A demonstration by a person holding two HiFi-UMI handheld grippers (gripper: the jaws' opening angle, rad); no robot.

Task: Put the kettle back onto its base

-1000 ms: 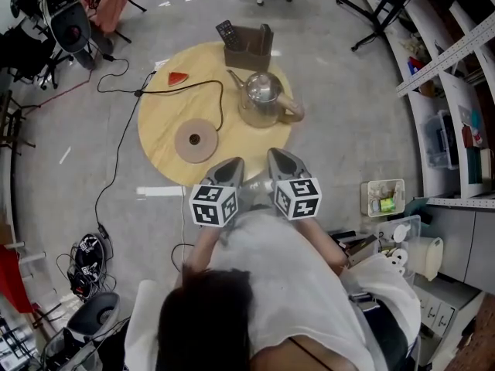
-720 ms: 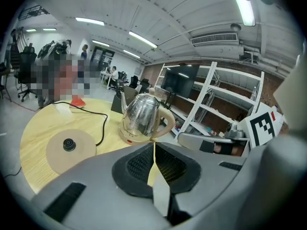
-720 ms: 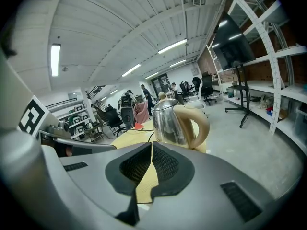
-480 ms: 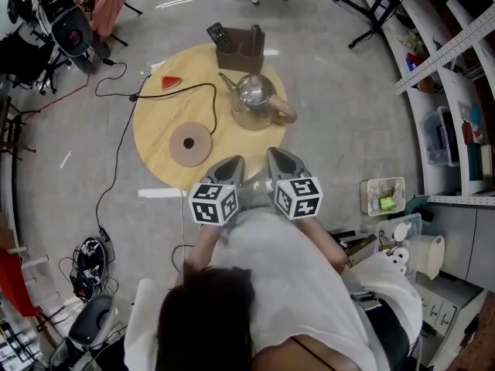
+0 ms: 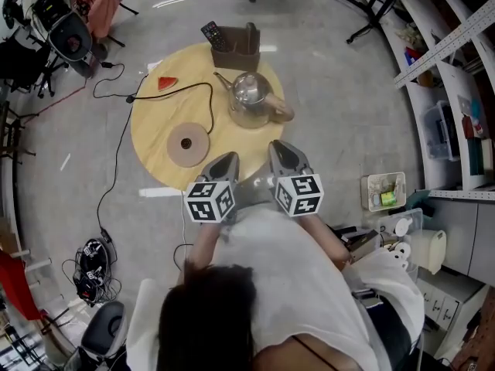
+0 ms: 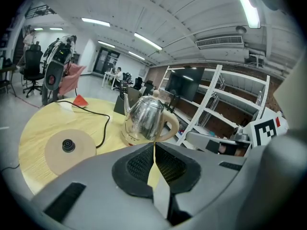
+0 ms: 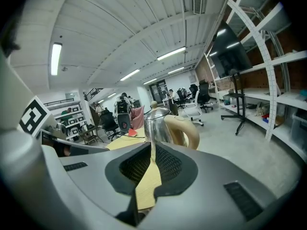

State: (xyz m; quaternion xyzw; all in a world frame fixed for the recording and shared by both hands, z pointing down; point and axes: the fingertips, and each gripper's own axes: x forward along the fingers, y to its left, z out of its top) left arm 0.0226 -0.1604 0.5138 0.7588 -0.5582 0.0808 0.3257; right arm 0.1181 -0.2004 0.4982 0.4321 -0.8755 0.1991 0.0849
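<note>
A shiny steel kettle [image 5: 251,97] with a beige handle stands on the round wooden table [image 5: 155,141], right of centre; it also shows as the kettle [image 6: 144,119] and the kettle [image 7: 165,125]. Its round beige base [image 5: 188,144], the base [image 6: 67,150] with a black centre and a black cord, lies at the table's near left. My left gripper [image 5: 224,161] and right gripper [image 5: 280,148] hover side by side at the table's near edge, both shut and empty, short of the kettle. The left gripper [image 6: 153,147] and right gripper [image 7: 152,150] point at the kettle.
A brown box [image 5: 238,46] with a remote [image 5: 213,33] beside it stands at the table's far edge. A red wedge [image 5: 166,83] lies at the far left. Shelving [image 5: 456,76] runs along the right, and bins [image 5: 384,195] stand on the floor nearby.
The table and kettle have drifted slightly up and left in the head view as the view shifted. The right gripper edged a little forward; both stay shut.
</note>
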